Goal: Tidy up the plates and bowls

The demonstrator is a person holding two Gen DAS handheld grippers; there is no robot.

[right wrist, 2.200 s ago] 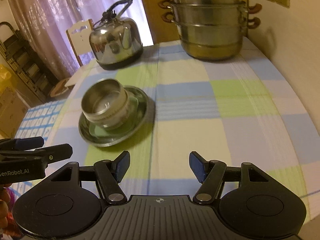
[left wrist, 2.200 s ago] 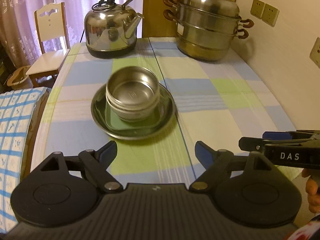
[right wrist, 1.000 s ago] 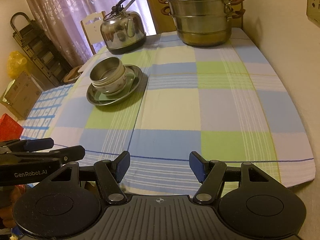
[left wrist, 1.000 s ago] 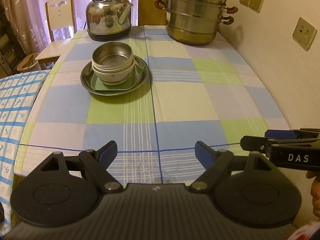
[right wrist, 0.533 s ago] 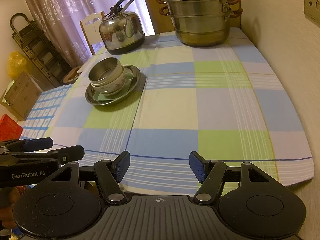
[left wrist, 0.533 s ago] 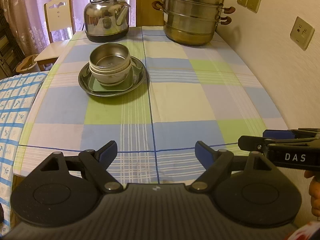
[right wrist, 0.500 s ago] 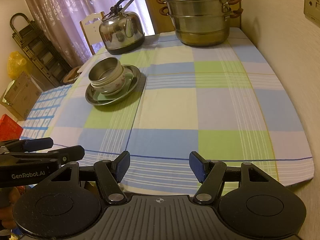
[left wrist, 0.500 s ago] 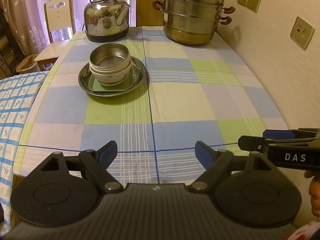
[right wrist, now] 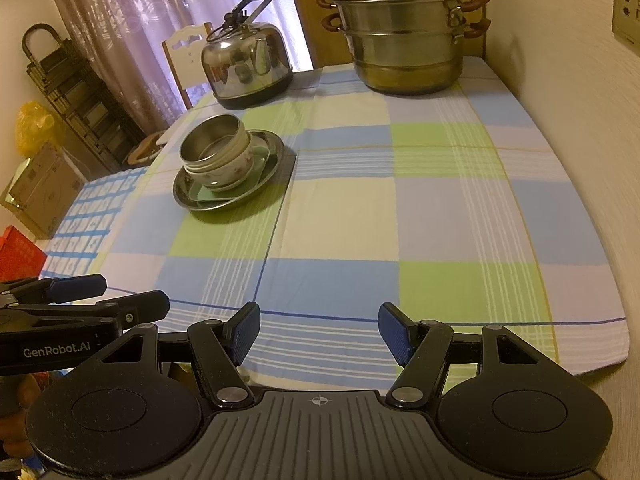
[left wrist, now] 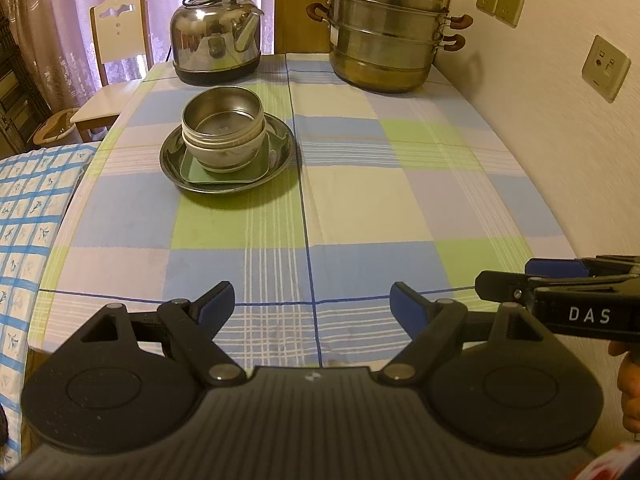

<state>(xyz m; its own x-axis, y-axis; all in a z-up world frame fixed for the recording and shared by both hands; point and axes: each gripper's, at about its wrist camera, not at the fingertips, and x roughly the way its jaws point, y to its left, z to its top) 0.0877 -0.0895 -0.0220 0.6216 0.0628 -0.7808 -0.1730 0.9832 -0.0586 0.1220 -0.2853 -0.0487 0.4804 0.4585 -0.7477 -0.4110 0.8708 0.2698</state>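
Left wrist view: left gripper (left wrist: 312,304) held wide, nothing between the blue pads, hovering over the near edge of the bench (left wrist: 400,200) with its checked cloth. Right gripper (left wrist: 528,284) seen from the side at the right border, hand (left wrist: 630,388) partly visible below it. On the far left part of the bench, stacked: steel bowl (left wrist: 222,114) nested in a white bowl (left wrist: 224,152), on a green plate (left wrist: 224,174), on a round steel plate (left wrist: 280,148). Well apart from both grippers. Behind the stack, a kettle (left wrist: 216,40); to the right of that, a steamer pot (left wrist: 384,36) by the wall. Chair (left wrist: 120,40) beyond the bench's left corner.

Right wrist view: right gripper (right wrist: 319,330) moderately open, empty, over the near bench edge. Left gripper (right wrist: 120,296) at the left border, side on. Same stack up and left: steel bowl (right wrist: 212,140), white bowl with flower print (right wrist: 236,168), green plate (right wrist: 260,160), steel plate (right wrist: 272,152).
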